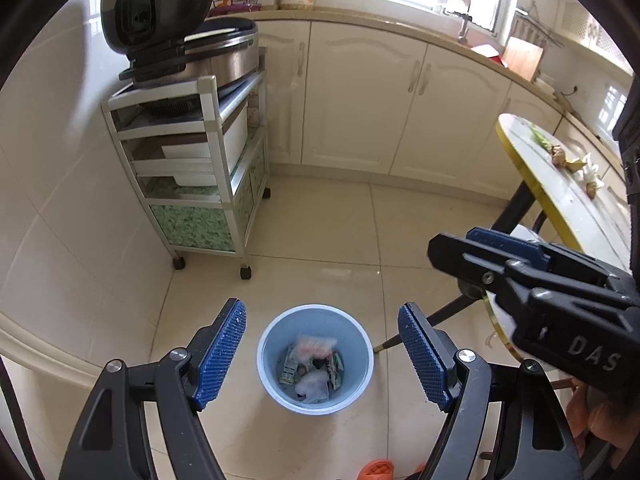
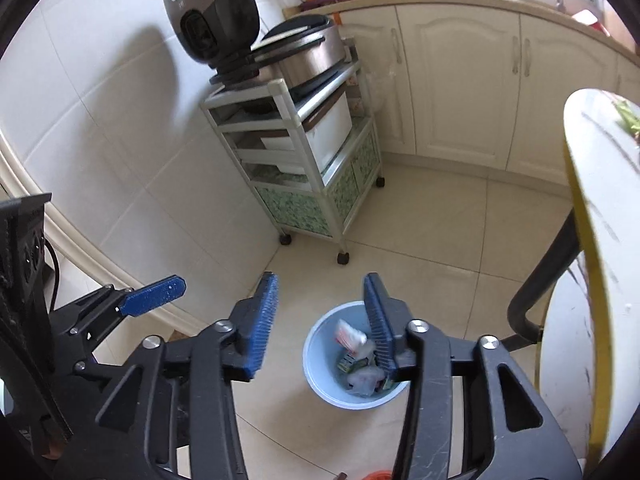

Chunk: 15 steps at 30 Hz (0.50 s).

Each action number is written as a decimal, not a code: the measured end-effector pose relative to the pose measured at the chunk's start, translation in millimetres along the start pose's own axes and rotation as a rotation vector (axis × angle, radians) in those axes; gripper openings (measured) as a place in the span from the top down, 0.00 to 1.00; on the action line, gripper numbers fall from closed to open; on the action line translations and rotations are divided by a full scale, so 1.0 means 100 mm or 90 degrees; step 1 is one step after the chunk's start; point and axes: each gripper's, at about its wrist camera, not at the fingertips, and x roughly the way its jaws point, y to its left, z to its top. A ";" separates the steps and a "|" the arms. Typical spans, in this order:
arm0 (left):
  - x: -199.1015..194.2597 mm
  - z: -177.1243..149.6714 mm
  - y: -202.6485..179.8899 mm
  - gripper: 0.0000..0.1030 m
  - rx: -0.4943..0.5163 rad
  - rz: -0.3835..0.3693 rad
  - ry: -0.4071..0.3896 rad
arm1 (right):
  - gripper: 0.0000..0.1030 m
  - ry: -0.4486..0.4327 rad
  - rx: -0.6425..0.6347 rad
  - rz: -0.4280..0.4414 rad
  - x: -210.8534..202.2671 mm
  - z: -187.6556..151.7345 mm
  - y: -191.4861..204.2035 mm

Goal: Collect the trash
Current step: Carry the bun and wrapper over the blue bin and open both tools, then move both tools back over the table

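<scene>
Left gripper (image 1: 322, 354) jaws apart, empty, above blue bin (image 1: 362, 344). Right gripper (image 2: 322, 328) jaws apart, empty. Wrappers (image 1: 314, 368) in bin; table (image 1: 576, 200) at 3 o'clock.

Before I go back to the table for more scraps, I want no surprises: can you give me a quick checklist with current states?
1. Left gripper empty and open: ok.
2. Right gripper empty and open: ok.
3. Bin upright on the floor: ok.
4. Bin has room: ok, trash sits low.
5. Scraps left on the table: ok, several.
6. Litter on the floor near the bin: cannot tell, grippers hide part.
</scene>
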 end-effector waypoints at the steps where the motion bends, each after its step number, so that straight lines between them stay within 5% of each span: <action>1: -0.04 0.00 -0.03 0.28 0.002 -0.001 -0.004 | 0.57 -0.008 0.004 0.000 -0.08 0.00 -0.01; 8: -0.36 0.02 -0.35 0.24 0.026 -0.008 -0.046 | 0.43 -0.080 0.007 -0.019 -0.77 0.09 -0.08; 15: -0.64 0.13 -1.01 0.16 0.092 -0.033 -0.092 | 0.30 -0.132 0.025 -0.087 -1.64 0.12 -0.63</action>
